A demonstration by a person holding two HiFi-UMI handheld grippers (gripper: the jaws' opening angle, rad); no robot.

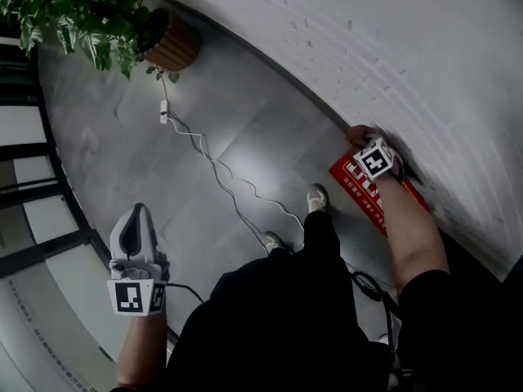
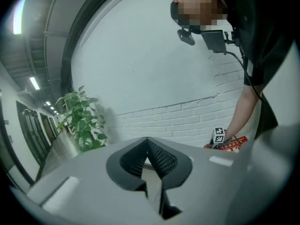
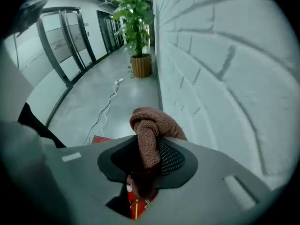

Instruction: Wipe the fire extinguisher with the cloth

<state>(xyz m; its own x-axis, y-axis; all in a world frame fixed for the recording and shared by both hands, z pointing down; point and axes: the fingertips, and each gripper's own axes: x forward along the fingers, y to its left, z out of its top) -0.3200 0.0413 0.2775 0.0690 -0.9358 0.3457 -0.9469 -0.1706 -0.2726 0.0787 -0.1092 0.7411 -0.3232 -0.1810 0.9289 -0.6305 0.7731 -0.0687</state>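
Wall (image 1: 392, 47): white painted brick, and it fills the upper right of the head view.

Floor (image 1: 212, 129): grey tiles, running along the foot of the wall.

Partition (image 1: 33, 186): dark-framed pale panels on the far left. We see faint print low on one panel, too small to read.

Potted plant (image 1: 90, 15): green leaves in a ribbed brown pot, standing on the floor near the wall.

Fire extinguisher box (image 1: 372, 190): red and flat-faced, at the foot of the wall under the person's right forearm. It carries rows of white lettering, which we cannot make out.

Cable (image 1: 216, 170): white, snaking across the floor from near the plant toward the person's shoes.

Left gripper (image 2: 148, 144): held low at the left, well apart from the box. We find its jaws brought together at the tips with nothing between them.

Right gripper (image 3: 152, 149): pointing steeply down beside the wall, directly over the red box. Its jaws are clamped on the cloth.

Cloth (image 3: 150, 125): pinkish-brown knit, bunched and folded, with its loop sticking out beyond the jaw tips.
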